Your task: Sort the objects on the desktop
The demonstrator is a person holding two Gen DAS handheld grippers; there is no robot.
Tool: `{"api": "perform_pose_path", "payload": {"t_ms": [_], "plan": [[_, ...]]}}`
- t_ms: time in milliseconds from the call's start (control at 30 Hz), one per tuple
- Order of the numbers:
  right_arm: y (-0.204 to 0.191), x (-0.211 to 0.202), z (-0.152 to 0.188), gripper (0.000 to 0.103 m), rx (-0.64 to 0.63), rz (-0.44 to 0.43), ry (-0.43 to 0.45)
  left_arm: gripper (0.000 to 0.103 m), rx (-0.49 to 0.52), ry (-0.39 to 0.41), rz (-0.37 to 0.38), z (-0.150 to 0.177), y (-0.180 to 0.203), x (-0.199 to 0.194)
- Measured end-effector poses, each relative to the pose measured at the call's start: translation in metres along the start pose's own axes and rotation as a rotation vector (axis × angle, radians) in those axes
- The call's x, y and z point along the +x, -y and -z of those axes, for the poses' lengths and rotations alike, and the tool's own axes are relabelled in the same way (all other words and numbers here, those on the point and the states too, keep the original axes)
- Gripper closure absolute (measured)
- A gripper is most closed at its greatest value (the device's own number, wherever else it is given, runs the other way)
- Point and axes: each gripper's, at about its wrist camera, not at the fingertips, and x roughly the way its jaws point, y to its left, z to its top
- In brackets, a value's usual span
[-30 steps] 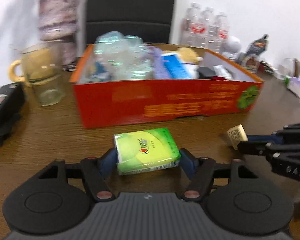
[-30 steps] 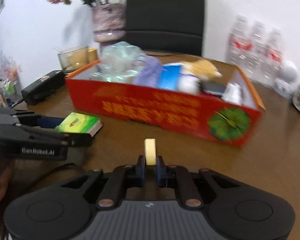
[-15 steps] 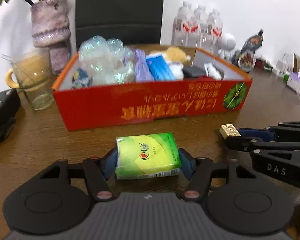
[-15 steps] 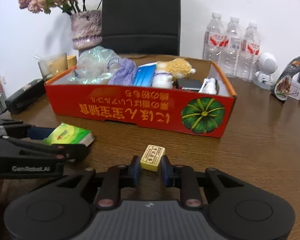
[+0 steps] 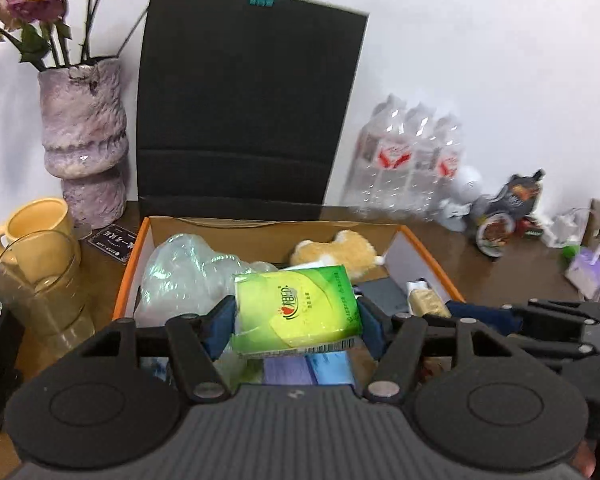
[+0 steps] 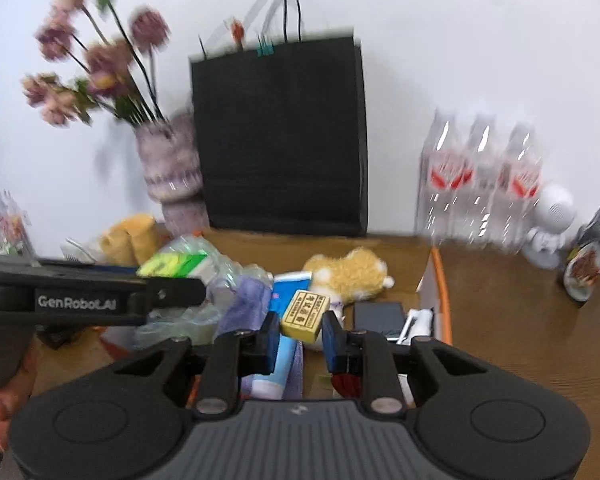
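While poised over the box (image 5: 424, 250) for release, left claw (image 5: 296, 322) pinches the tissue pack (image 5: 296, 312); at its 3 o'clock, right claw (image 6: 300, 332) pinches the eraser (image 6: 305, 314) above the contents.

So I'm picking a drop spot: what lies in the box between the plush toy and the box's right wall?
In the right wrist view, a dark flat phone-like slab lies between the plush toy and the box's right wall.

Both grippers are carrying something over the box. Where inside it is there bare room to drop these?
Bare cardboard shows only along the far wall, behind the crumpled plastic and plush toy. The box's left and middle are piled; the right corner holds a dark flat item. The wooden table right of the box is open.
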Motion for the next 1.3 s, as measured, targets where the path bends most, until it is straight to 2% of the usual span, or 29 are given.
{"api": "perform_pose_path", "payload": {"t_ms": [100,167,233,267,300,367,500,733,867,967,1200,1300], "plan": [[0.000,0.027,-0.006,0.082,-0.003,0.009,-0.045,0.034,-0.022,-0.004,-0.038,-0.004,0.000,0.017],[-0.001,0.039,-0.007,0.080,-0.004,0.027,-0.055,0.023,-0.049,0.003,-0.060,-0.004,-0.004,0.023],[0.000,0.042,-0.008,0.059,-0.003,0.040,-0.069,0.020,-0.065,-0.002,-0.047,-0.005,-0.009,0.024],[0.001,0.041,-0.008,0.044,0.000,0.039,-0.067,0.020,-0.074,-0.005,-0.040,-0.005,-0.012,0.025],[0.003,0.039,-0.008,0.039,0.002,0.040,-0.063,0.020,-0.077,-0.008,-0.038,-0.005,-0.014,0.025],[0.007,0.035,-0.009,0.039,0.009,0.049,-0.054,0.020,-0.063,-0.017,-0.050,-0.006,-0.015,0.024],[0.020,0.031,-0.016,0.039,0.046,0.054,-0.109,0.018,-0.053,-0.042,-0.054,-0.009,-0.013,0.019],[0.027,0.005,-0.023,0.035,0.068,0.095,-0.145,0.010,0.012,-0.049,-0.058,-0.015,0.010,-0.002],[0.025,-0.014,-0.022,0.029,0.065,0.124,-0.129,0.007,0.031,-0.052,-0.084,-0.011,0.020,-0.017],[0.025,-0.029,-0.020,0.024,0.073,0.114,-0.118,0.007,0.041,-0.052,-0.098,-0.005,0.024,-0.029],[0.010,-0.065,-0.006,0.019,0.046,0.111,-0.097,0.005,0.071,-0.039,-0.112,0.010,0.037,-0.063],[0.003,-0.085,0.005,0.018,0.040,0.114,-0.093,0.003,0.078,-0.031,-0.108,0.027,0.043,-0.081]]}}
